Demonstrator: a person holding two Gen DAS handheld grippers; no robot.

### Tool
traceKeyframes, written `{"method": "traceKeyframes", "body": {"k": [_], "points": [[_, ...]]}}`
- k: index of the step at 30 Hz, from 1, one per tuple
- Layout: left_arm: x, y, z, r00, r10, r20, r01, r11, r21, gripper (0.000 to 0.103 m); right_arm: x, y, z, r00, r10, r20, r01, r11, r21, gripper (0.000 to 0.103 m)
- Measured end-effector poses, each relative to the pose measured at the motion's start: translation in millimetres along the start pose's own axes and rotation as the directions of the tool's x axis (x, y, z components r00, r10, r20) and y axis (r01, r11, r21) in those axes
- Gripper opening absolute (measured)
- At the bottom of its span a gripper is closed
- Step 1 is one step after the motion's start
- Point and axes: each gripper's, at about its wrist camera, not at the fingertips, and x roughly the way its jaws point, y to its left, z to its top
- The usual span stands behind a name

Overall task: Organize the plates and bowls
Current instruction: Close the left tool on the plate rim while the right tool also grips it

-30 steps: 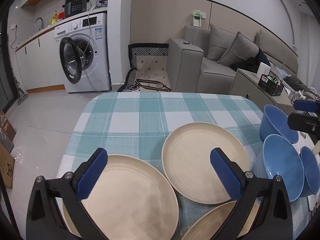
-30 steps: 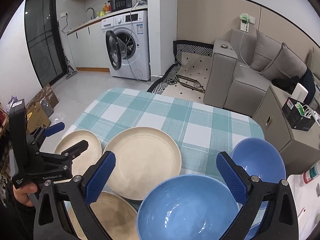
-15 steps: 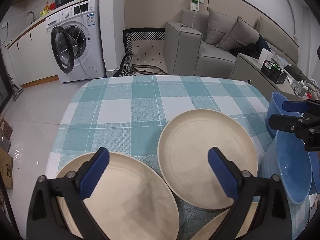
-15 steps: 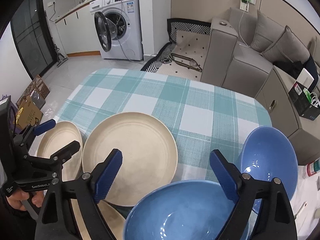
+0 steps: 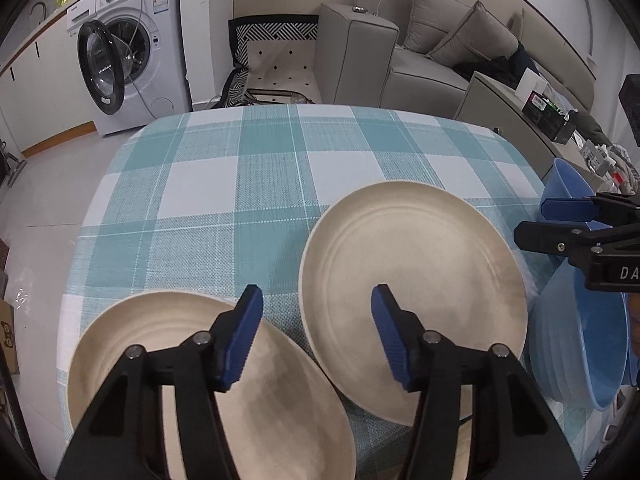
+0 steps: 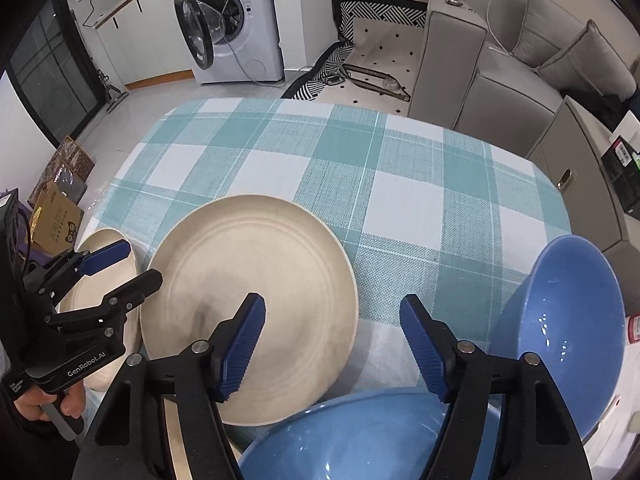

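Observation:
Cream plates lie on the checked tablecloth (image 5: 248, 184): one near left (image 5: 132, 352), one in the middle (image 5: 416, 264). My left gripper (image 5: 317, 300) hovers over the gap between their rims, its jaws closing with nothing between them. At the right stand a blue bowl (image 5: 580, 344) and a second blue bowl (image 5: 568, 180), with my right gripper (image 5: 534, 220) above them. In the right wrist view my right gripper (image 6: 332, 308) hangs over the middle plate's (image 6: 248, 280) right rim and the near blue bowl (image 6: 360, 440), jaws closing on nothing. Another blue bowl (image 6: 568, 320) tilts at right.
A third cream plate (image 6: 176, 432) peeks out at the bottom. My left gripper (image 6: 134, 266) and the hand (image 6: 36, 404) holding it sit at the table's left edge. Beyond the table are a washing machine (image 5: 120, 52) with its door open, a grey sofa (image 5: 420, 52) and a side cabinet (image 6: 580, 184).
Both grippers have sunk closer to the table and tipped further down. Both pairs of jaws have narrowed, the left more than the right. The dishes have not moved.

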Motion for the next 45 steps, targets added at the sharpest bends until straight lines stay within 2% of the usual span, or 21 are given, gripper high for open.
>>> {"method": "traceKeyframes", "body": {"k": [7,12,17,25,33,36,38,41,45], "points": [[12,-3,2,0.999,0.009,-0.042,-0.008,1.0,0.023,0.054,17,-2,4,0.999,-0.001,-0.047,0.001,1.0,0.004,0.068],[22,-6,5,0.997,0.017,-0.077,-0.014,0.999,0.039,0.047,23,-3,6,0.997,0.008,-0.071,-0.008,1.0,0.01,0.066],[31,-10,6,0.994,0.026,-0.105,-0.02,0.998,0.059,0.042,34,-7,6,0.995,0.013,-0.099,-0.012,1.0,0.01,0.06],[36,-9,12,0.996,0.015,-0.092,-0.011,0.999,0.049,0.037,46,-12,9,0.991,0.014,-0.13,-0.012,1.0,0.013,0.044],[36,-12,9,0.993,0.03,-0.112,-0.022,0.998,0.067,0.037,56,-13,6,0.985,0.013,-0.171,-0.01,1.0,0.015,0.043],[38,-13,7,0.991,0.035,-0.131,-0.026,0.997,0.07,0.037,59,-12,5,0.982,0.013,-0.189,-0.01,1.0,0.014,0.035],[38,-14,7,0.991,0.035,-0.128,-0.026,0.997,0.073,0.037,61,-10,5,0.982,0.011,-0.187,-0.01,1.0,0.004,0.023],[40,-15,8,0.993,0.038,-0.113,-0.03,0.997,0.074,0.035,62,-11,6,0.984,-0.004,-0.176,0.005,1.0,0.003,0.02],[41,-10,11,0.995,0.005,-0.098,-0.002,1.0,0.031,0.034,61,-17,7,0.988,-0.012,-0.157,0.016,1.0,0.022,0.018]]}}
